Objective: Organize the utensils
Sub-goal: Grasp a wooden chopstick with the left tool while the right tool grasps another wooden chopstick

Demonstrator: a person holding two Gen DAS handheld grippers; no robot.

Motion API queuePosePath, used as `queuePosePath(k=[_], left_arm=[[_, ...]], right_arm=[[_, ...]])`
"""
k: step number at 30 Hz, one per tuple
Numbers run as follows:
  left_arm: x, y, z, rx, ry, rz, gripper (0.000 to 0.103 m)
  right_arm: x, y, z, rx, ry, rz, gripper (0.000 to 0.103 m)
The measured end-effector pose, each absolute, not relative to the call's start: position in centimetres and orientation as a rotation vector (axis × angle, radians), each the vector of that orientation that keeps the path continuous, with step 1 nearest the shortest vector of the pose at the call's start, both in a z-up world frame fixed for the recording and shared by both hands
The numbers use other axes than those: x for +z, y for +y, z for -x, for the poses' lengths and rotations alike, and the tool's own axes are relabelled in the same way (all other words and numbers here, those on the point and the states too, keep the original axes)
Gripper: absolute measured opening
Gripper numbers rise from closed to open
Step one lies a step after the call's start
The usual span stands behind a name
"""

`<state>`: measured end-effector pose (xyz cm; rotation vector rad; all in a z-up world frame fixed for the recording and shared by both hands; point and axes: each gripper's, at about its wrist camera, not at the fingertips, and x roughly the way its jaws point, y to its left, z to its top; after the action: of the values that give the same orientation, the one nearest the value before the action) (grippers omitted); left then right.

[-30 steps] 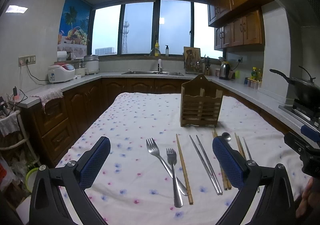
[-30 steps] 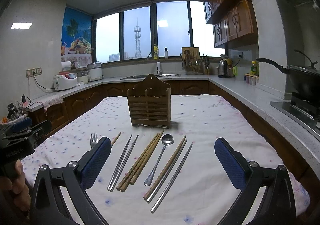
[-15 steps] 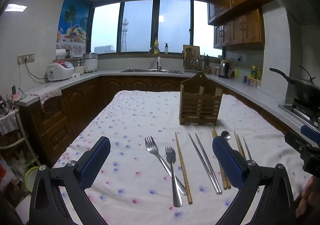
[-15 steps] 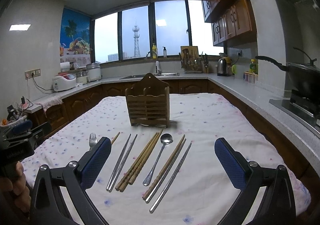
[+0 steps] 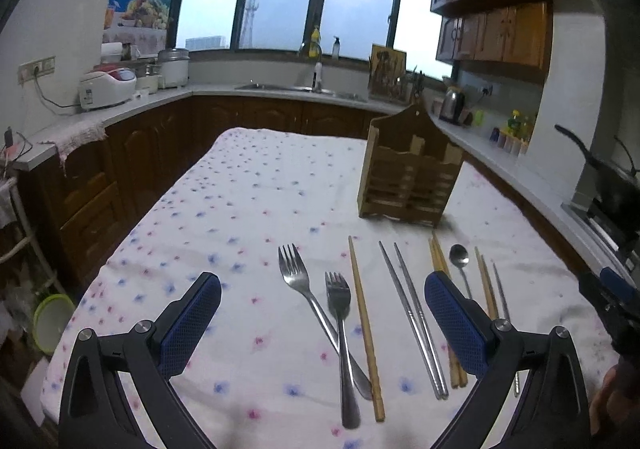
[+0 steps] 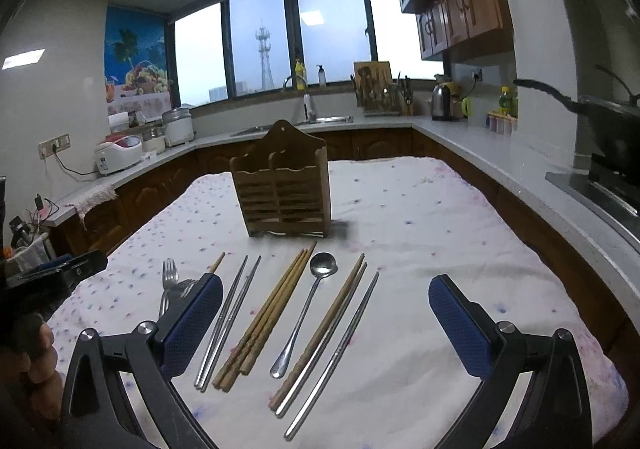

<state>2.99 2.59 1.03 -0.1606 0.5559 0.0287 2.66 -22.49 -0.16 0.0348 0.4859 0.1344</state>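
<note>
Little change noted against earlier frames: both views slightly shifted, utensils unmoved. Left gripper (image 5: 320, 313) jaws spread, nothing held, above crossed forks (image 5: 320, 313). Right gripper (image 6: 326, 315) jaws spread, nothing held, over spoon (image 6: 308, 307) and chopsticks (image 6: 266, 319). All utensils flat on table (image 6: 420, 209); wooden holder (image 6: 282, 195) behind row, seemingly unfilled. Sorting judged not yet begun.

On the tabletop (image 6: 420, 217) we see the holder (image 6: 282, 195) standing behind a row of utensils: forks (image 5: 316, 301) leftmost, then chopsticks (image 6: 266, 313), with the spoon (image 6: 308, 305) right of them.
</note>
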Motion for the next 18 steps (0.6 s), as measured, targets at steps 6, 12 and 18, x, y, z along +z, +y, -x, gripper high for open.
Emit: queuePosePath(k=[6, 12, 18], left_arm=[[1.2, 2.2, -7.4, -0.022, 0.641, 0.146, 0.086], [0.8, 3.0, -12.0, -0.056, 0.745, 0.166, 0.069], [0.7, 3.6, -15.3, -0.088, 0.819, 0.169, 0.059]], right_arm=[[-1.1, -22.8, -6.0, 0.115, 0.646, -0.033, 0.084], [-2.0, -23.2, -10.1, 0.157, 0.720, -0.131, 0.053], [-3.5, -21.8, -13.5, 0.201, 0.818, -0.150, 0.041]])
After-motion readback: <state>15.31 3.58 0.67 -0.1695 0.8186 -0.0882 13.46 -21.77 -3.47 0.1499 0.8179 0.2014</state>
